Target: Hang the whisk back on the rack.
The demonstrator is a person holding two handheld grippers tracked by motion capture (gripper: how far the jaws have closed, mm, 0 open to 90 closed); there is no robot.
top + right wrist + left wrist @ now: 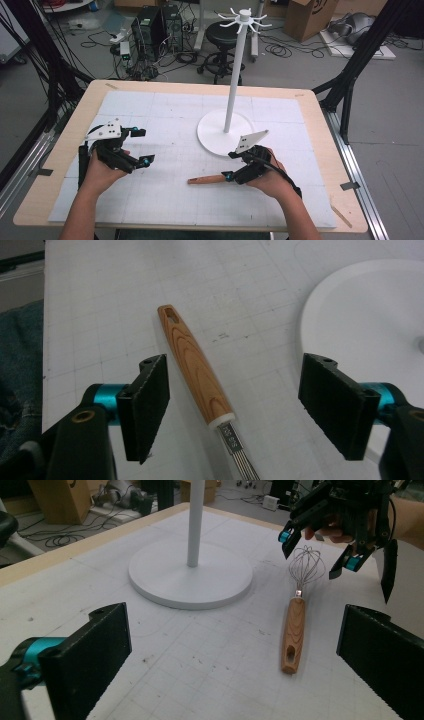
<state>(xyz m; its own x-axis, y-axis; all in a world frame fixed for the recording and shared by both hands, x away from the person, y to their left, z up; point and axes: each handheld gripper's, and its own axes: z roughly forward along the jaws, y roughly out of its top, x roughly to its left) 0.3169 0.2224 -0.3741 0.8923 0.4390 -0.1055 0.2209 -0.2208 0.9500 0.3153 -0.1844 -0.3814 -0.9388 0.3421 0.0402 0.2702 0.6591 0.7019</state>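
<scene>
A whisk (207,179) lies flat on the mat (165,115), low centre in the high view, its wooden handle pointing left. The right gripper (231,166) hangs over the wire end with jaws spread wide and nothing between them, probably lined up to pinch near the neck. The left gripper (142,146), at centre left, is also agape and empty, well apart. The hook stand (235,75) rises just behind, likely where the whisk will hang.

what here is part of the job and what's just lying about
Likely in the job:
whisk, lying on the table
stand
right gripper, open over the whisk
left gripper, open

Just about:
stool
boxes
computers
</scene>
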